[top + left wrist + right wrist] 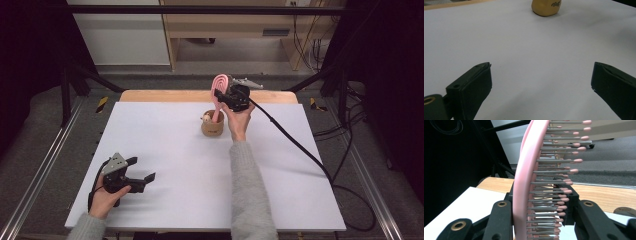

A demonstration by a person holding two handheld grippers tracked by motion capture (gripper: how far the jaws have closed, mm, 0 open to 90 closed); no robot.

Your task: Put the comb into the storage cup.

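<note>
From the right gripper view I see my right gripper [541, 220] clamped on the pink hairbrush [524, 182], bristles sideways; the high view shows its handle down in the tan cup [212, 129] mid-table; left gripper [142, 170] rests with jaws wide, empty, on the white table [175, 200], well apart.

The high view looked forward and down from above the person's side onto the white table [165, 150]. The left gripper view sat low, close over that table, facing the tan cup [546, 7] the high view also showed [212, 127]. The right gripper view looked level, pressed close against the pink hairbrush [524, 182].
</note>
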